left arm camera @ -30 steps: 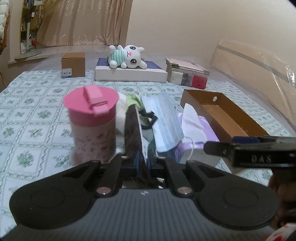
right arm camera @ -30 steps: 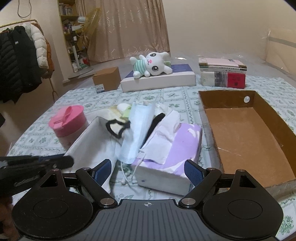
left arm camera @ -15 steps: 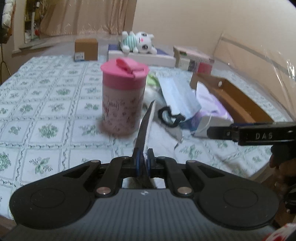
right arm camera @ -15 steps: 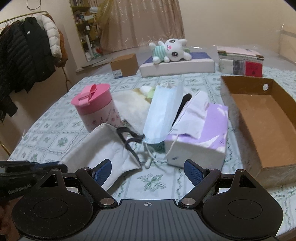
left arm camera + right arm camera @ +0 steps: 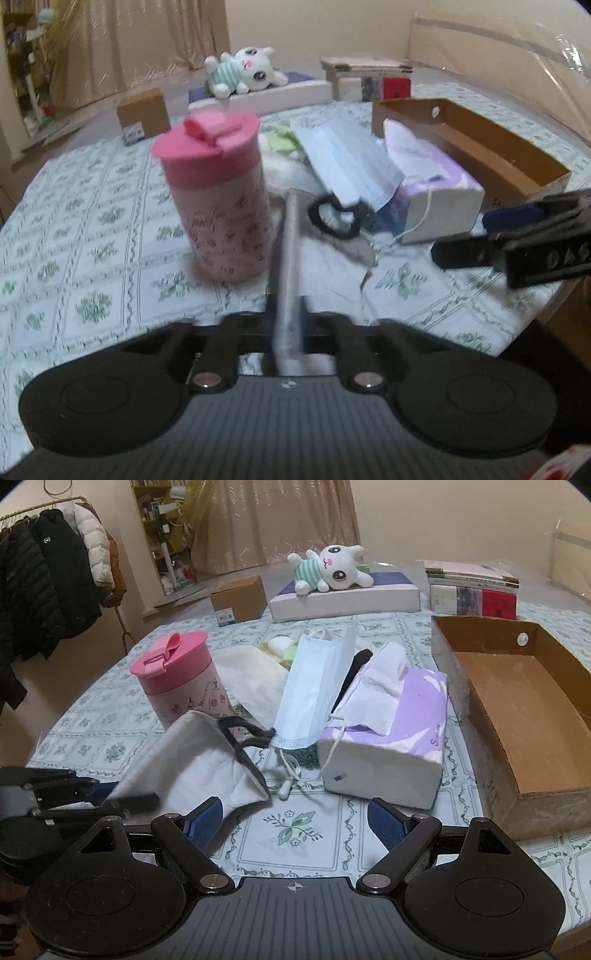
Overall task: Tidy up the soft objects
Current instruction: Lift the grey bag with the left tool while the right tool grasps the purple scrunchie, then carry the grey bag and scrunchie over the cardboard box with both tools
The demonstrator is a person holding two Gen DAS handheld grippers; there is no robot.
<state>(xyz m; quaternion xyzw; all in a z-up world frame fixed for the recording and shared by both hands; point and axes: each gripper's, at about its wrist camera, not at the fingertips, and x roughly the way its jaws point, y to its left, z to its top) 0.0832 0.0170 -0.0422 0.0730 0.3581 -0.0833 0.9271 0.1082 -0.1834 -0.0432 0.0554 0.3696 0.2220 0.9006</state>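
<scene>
White cloth mask (image 5: pixel 207 760) with black ear loops, lower left of right wrist view, pinched by my left gripper (image 5: pixel 287 317), clenched on its edge. Pink cup (image 5: pixel 181 679) behind, print reads "Hello Kitty". Centre: blue mask (image 5: pixel 314 690) draped on purple tissue pack (image 5: pixel 399 734). My right gripper (image 5: pixel 295 821) spread wide, empty. Far right: cardboard box (image 5: pixel 532 709).

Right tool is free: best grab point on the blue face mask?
Take the blue face mask at its near hem, coming from the front with the right tool. That hem overhangs the purple tissue pack, so pads fit above and below; avoid the dangling ear loop.
</scene>
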